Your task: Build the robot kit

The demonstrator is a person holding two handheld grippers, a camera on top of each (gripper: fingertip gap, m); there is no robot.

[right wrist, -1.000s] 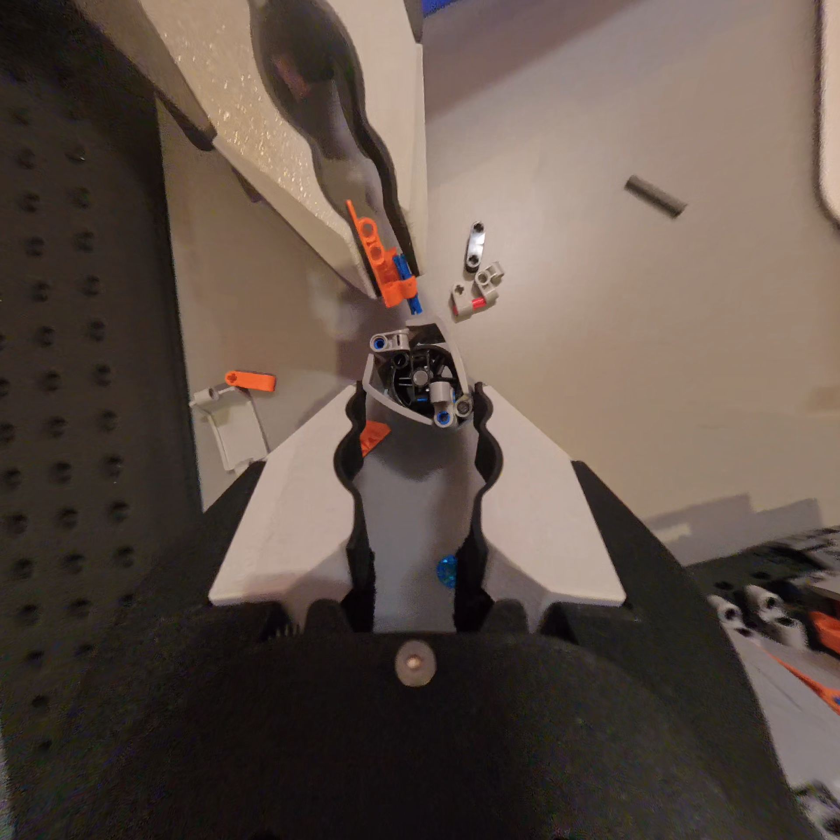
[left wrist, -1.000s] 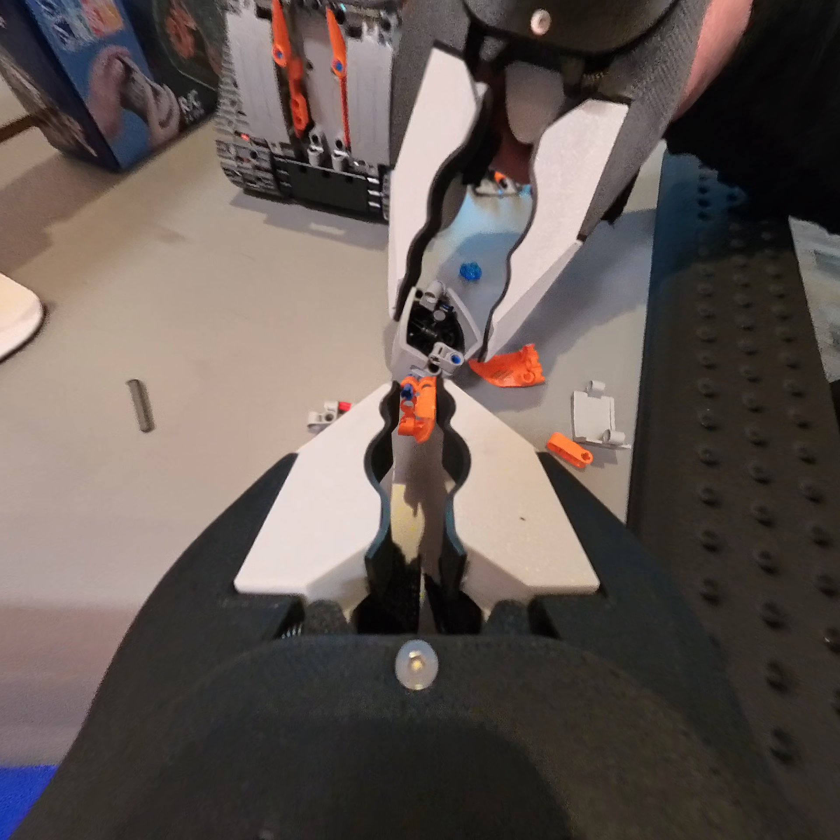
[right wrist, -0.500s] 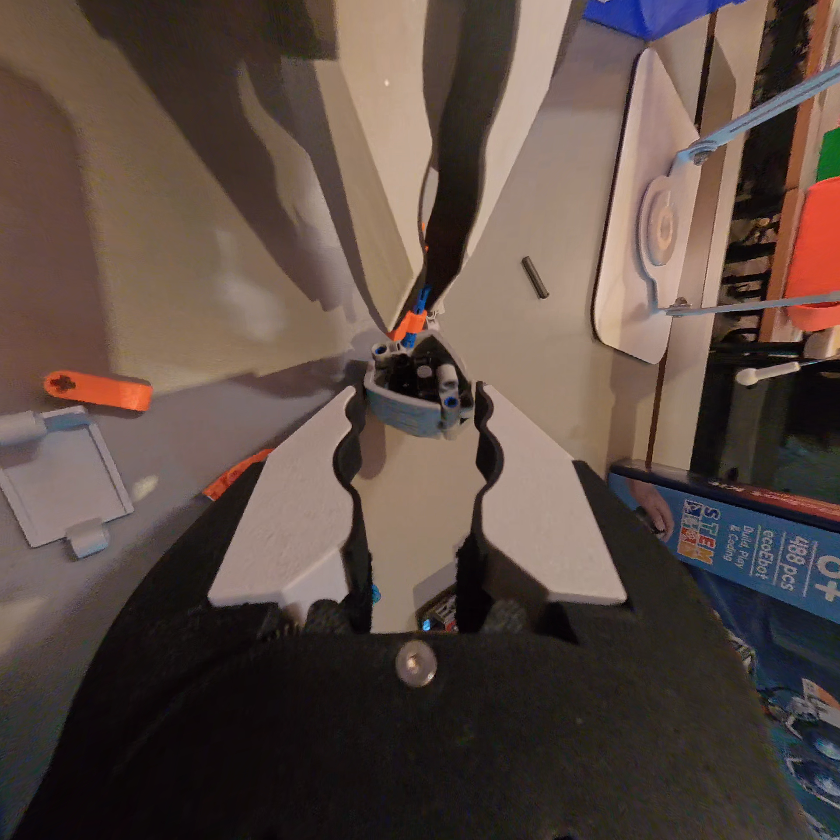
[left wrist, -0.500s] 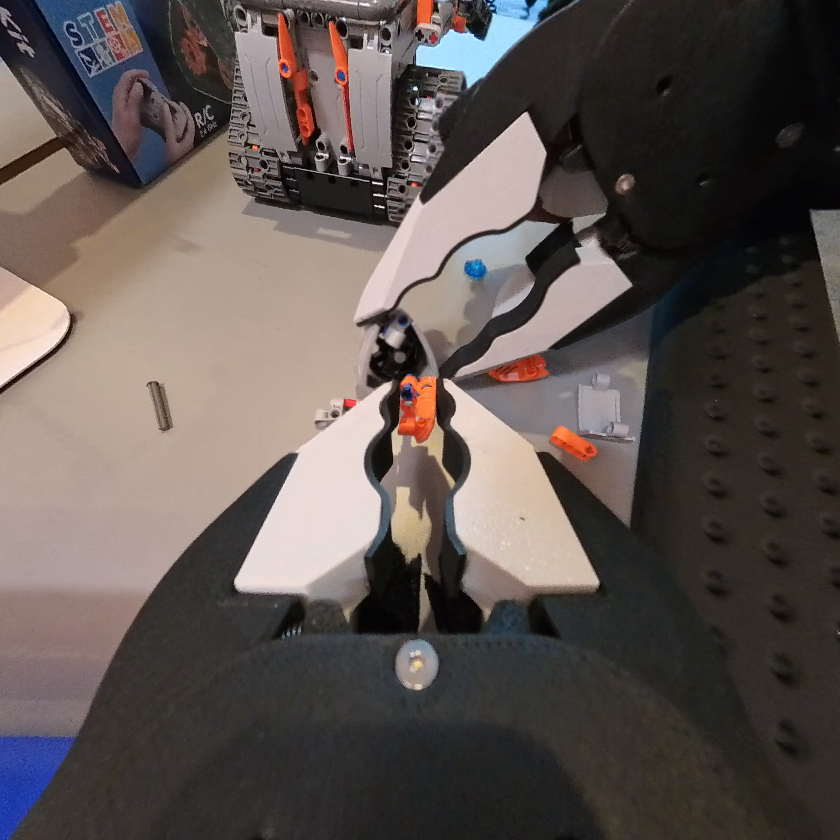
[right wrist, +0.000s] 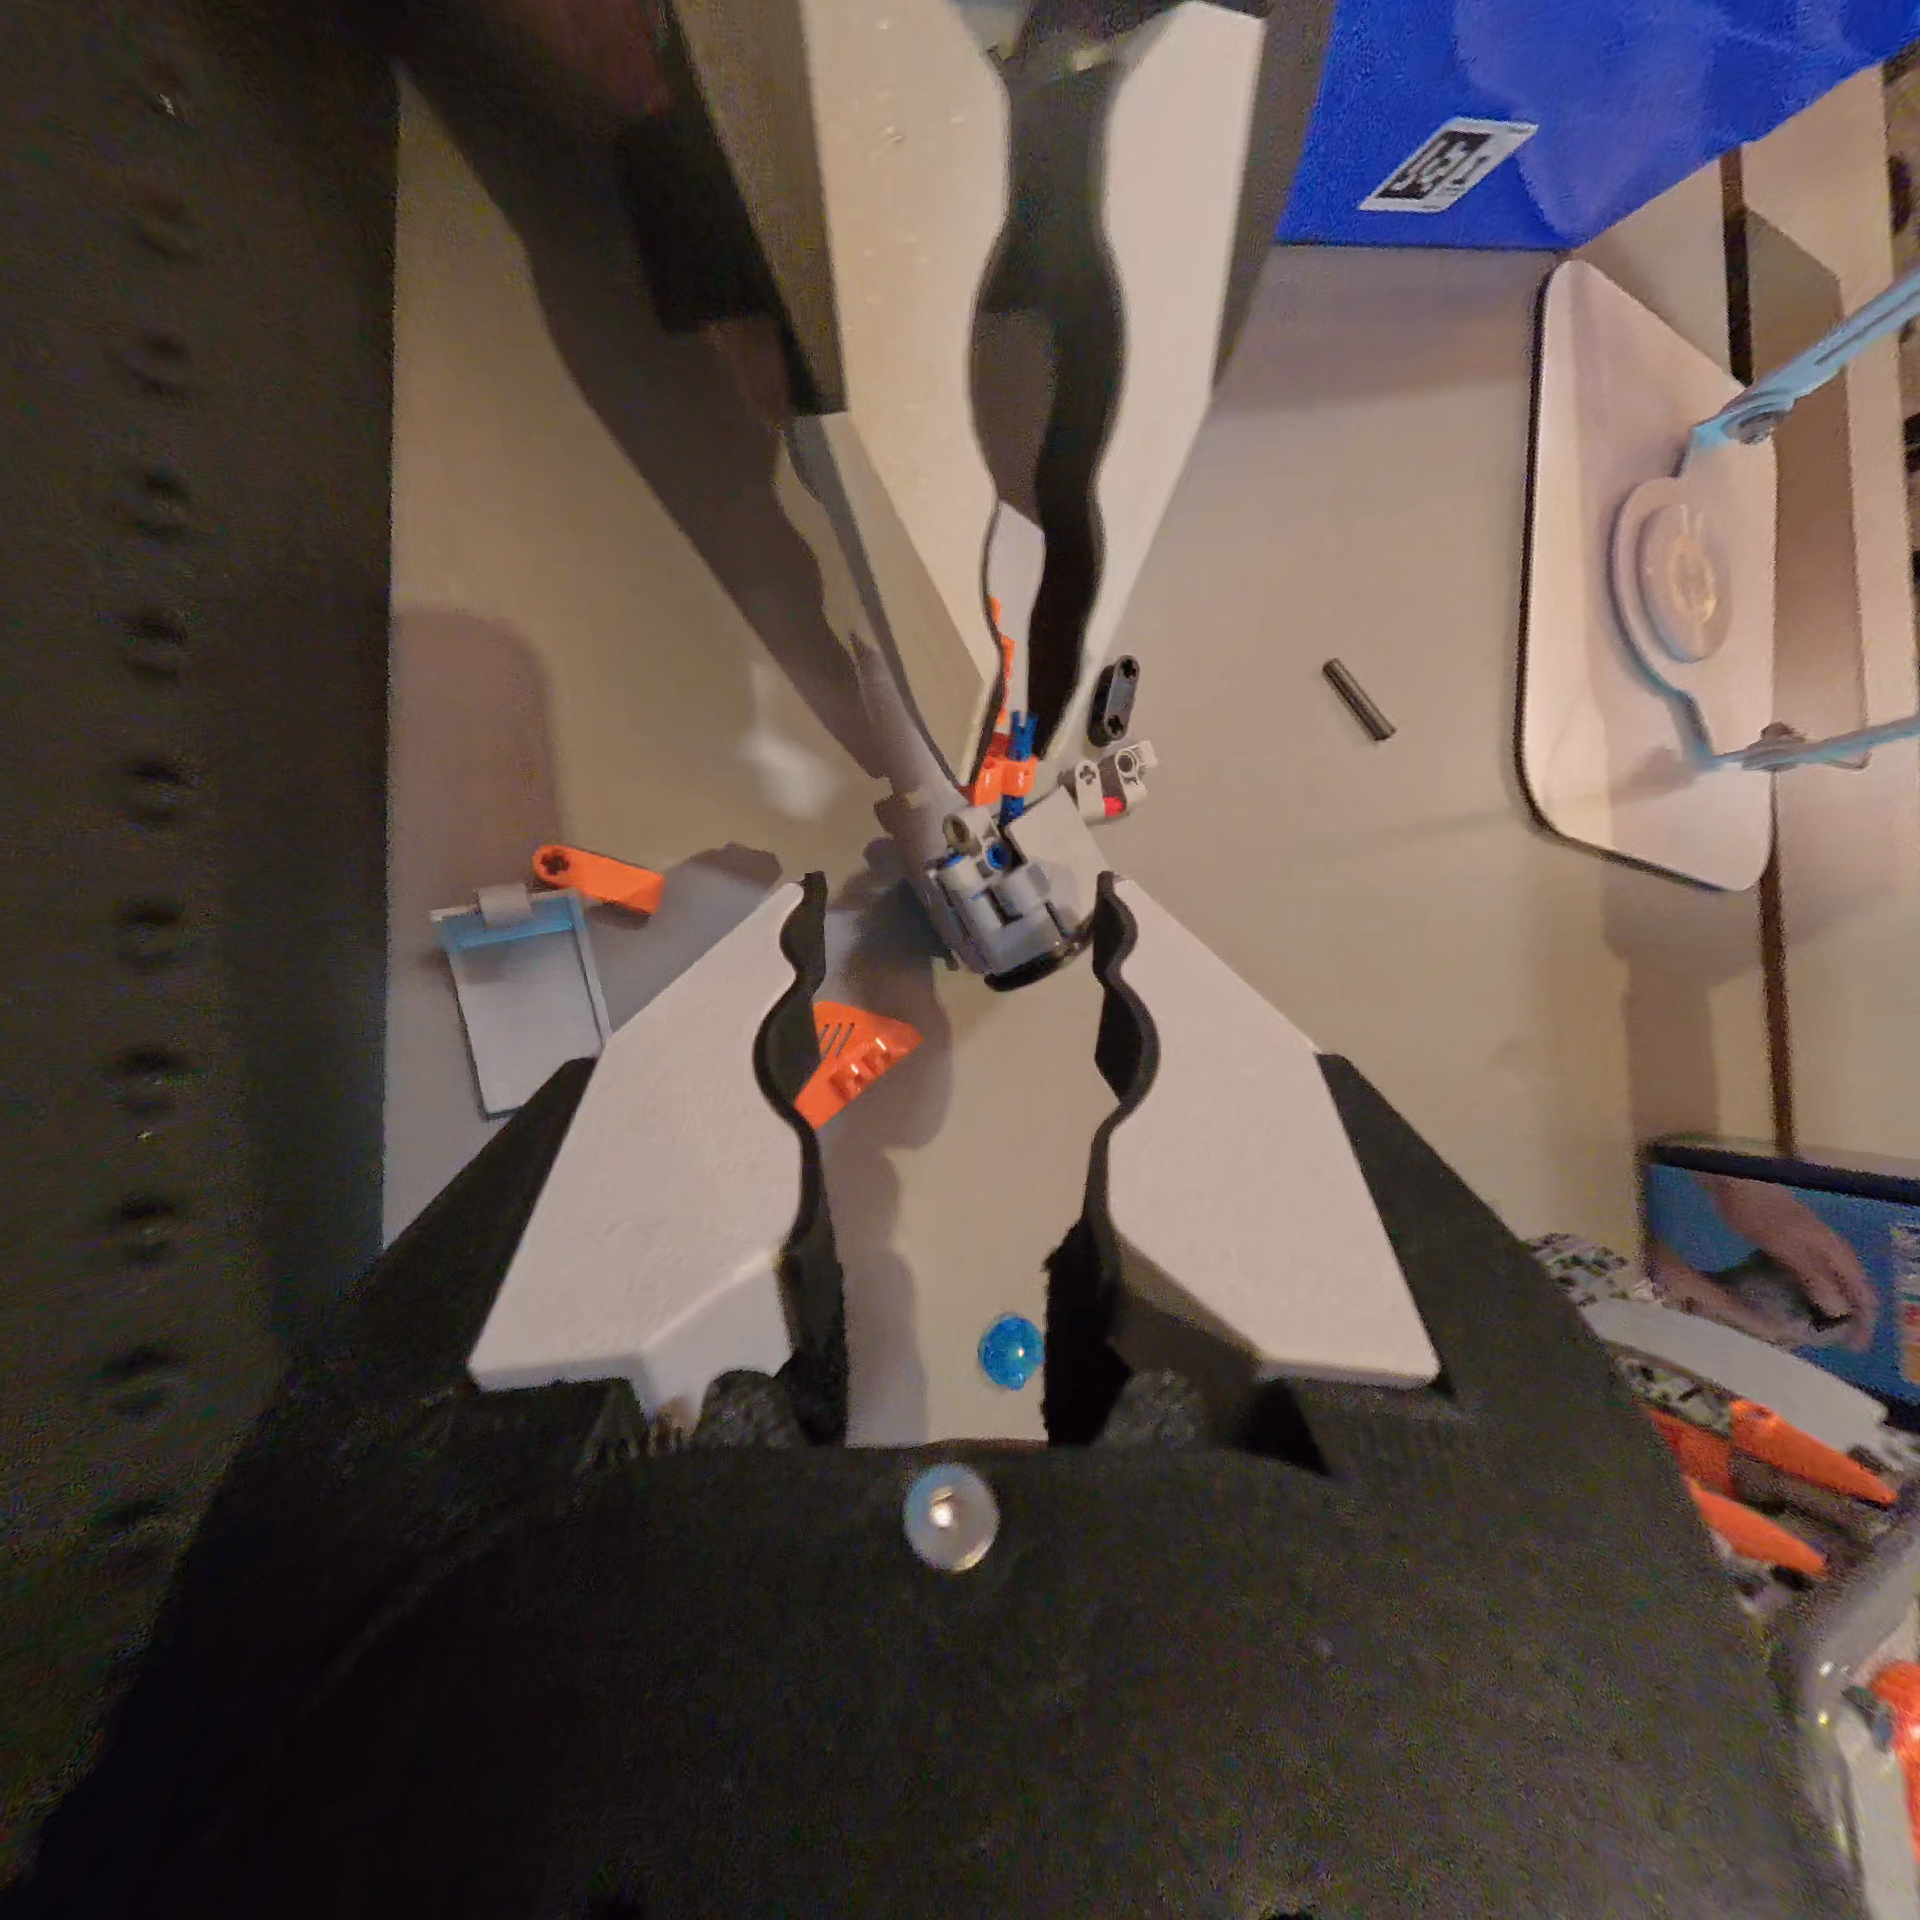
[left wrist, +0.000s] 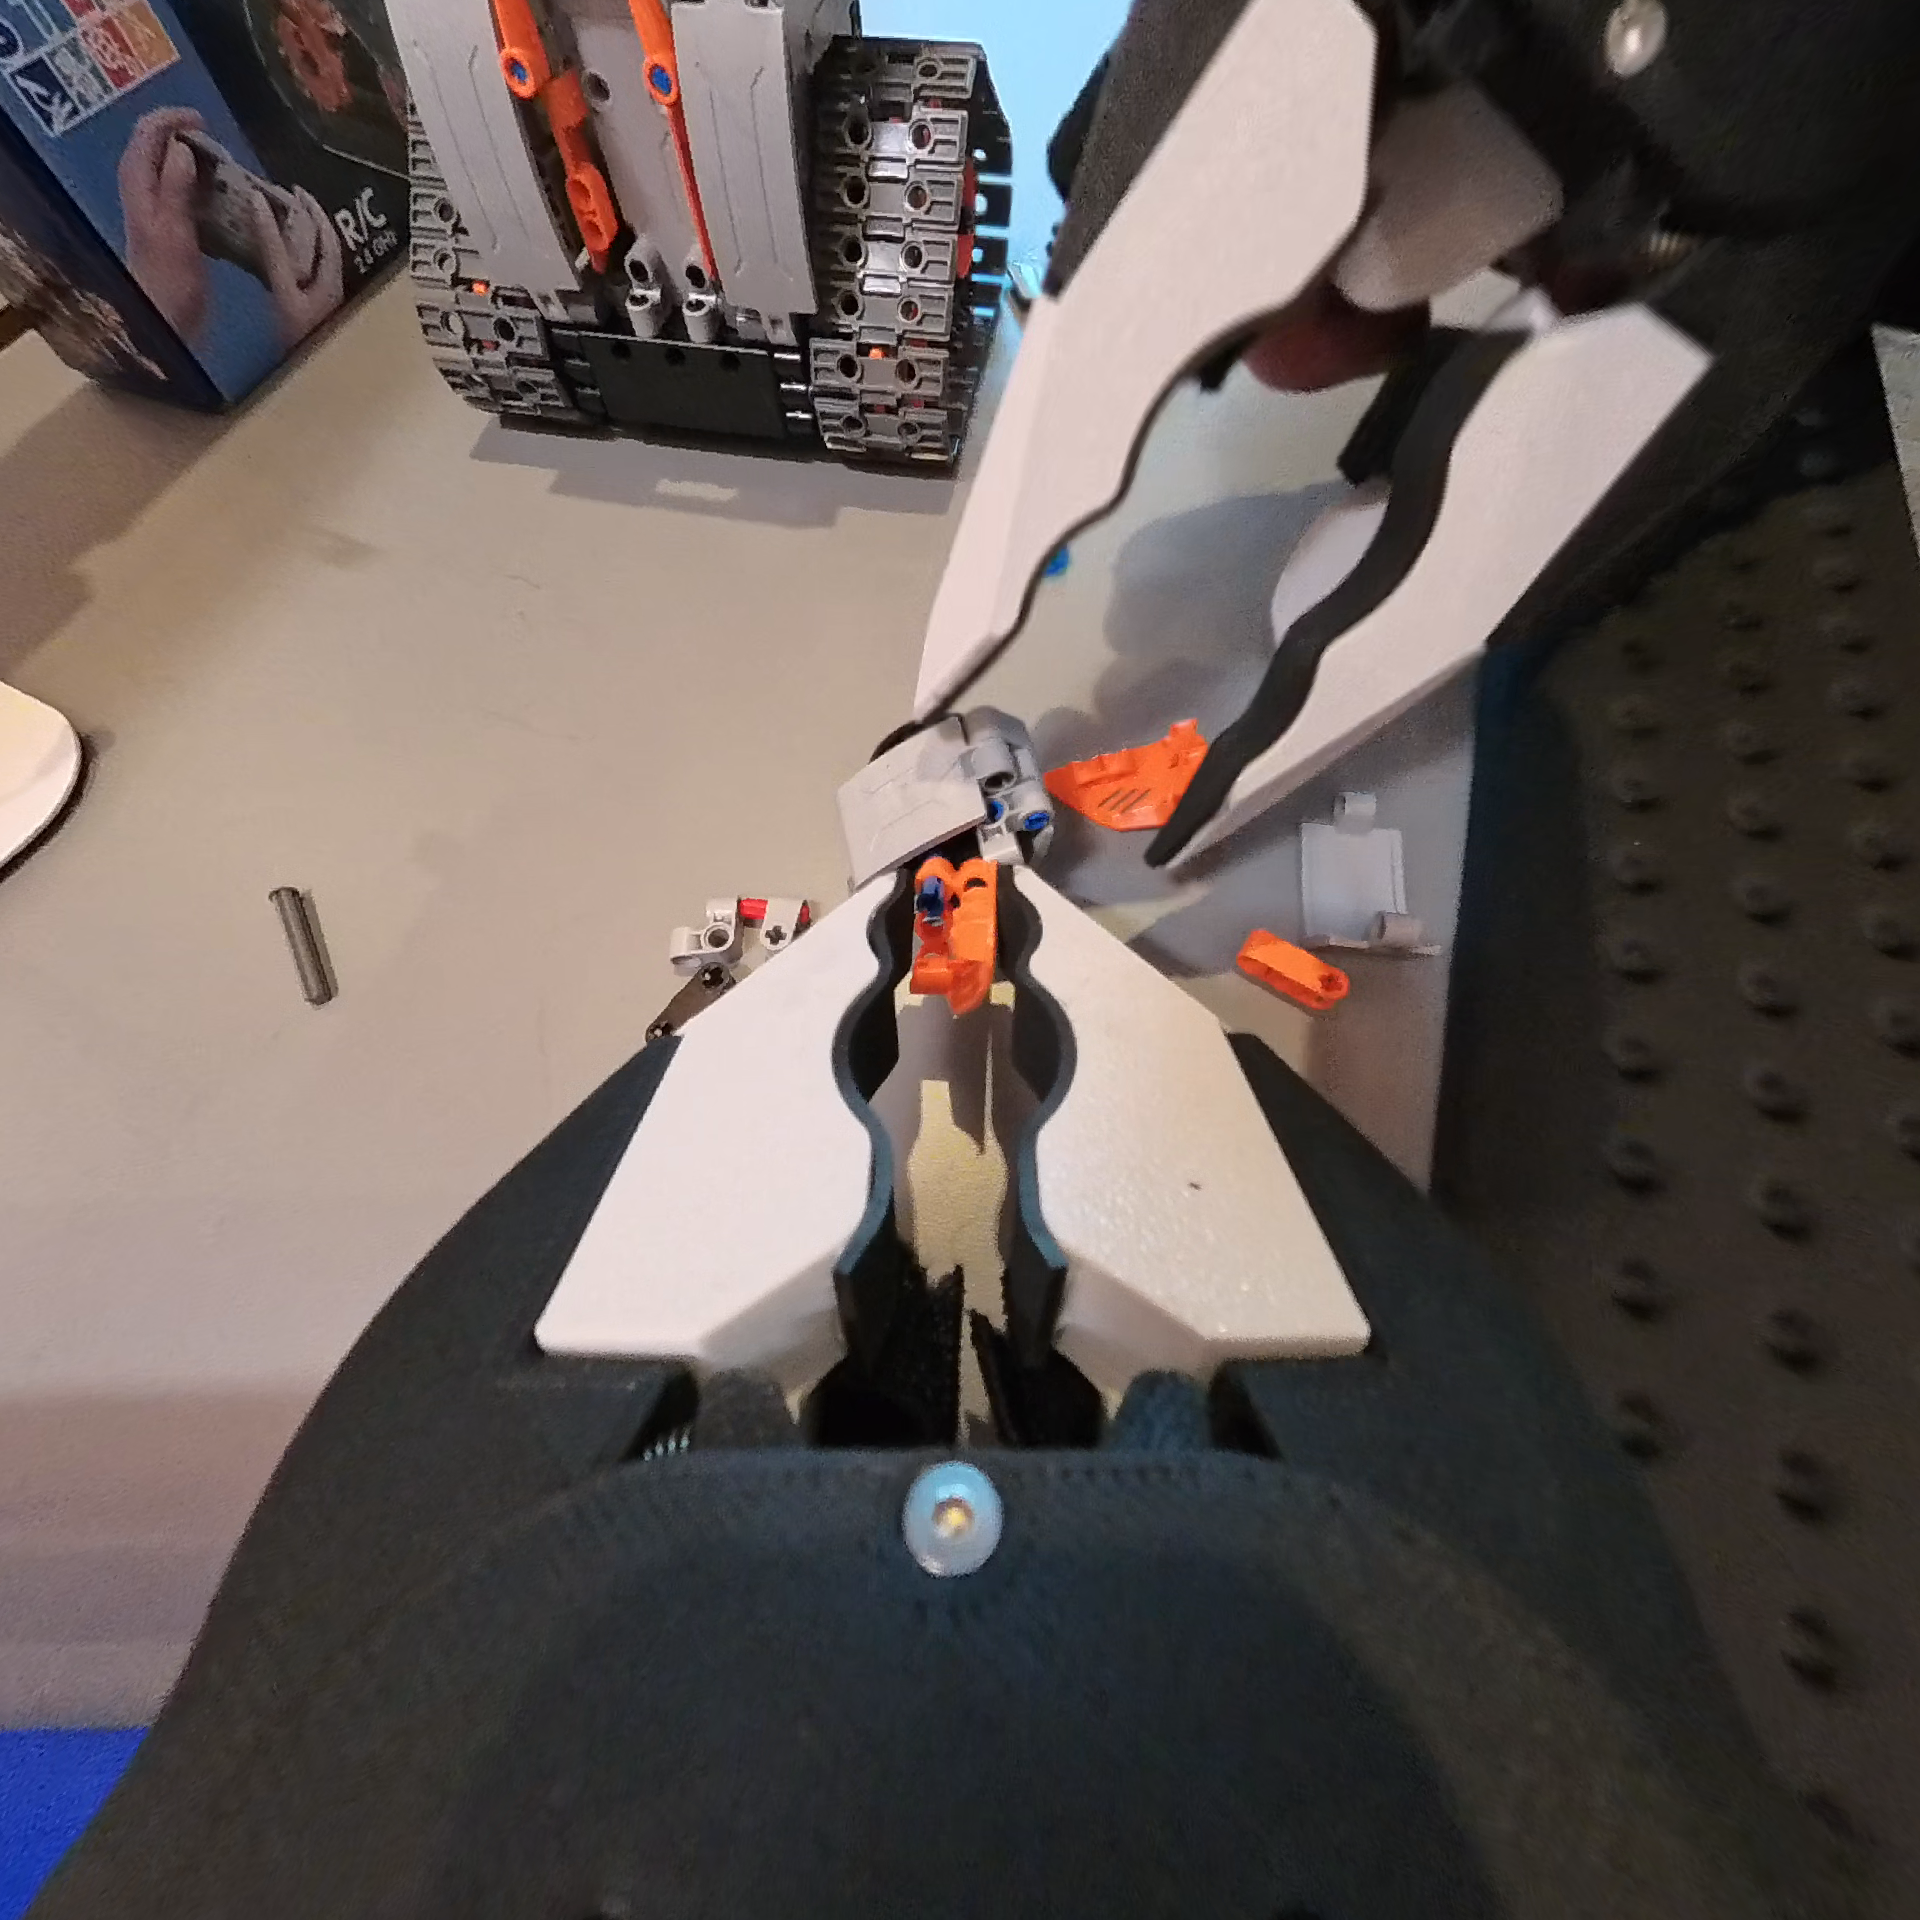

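Between left fingers [left wrist: 1081,966]: orange piece [left wrist: 954,935].

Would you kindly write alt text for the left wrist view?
The left gripper is shut on a small orange brick piece, touching a grey brick assembly beneath the open right gripper. Loose bricks and a tracked brick vehicle sit on the beige table.

A beige tabletop [left wrist: 436,644] fills the left wrist view. On it, a tracked grey-and-orange brick vehicle [left wrist: 696,218] stands at top centre, a blue box [left wrist: 187,197] at upper left. A dark pin [left wrist: 303,945] lies at left. Right of centre lie an orange panel [left wrist: 1127,779], a grey panel [left wrist: 1351,873] and an orange beam [left wrist: 1294,968]. A black studded mat [left wrist: 1704,1039] covers the right edge.
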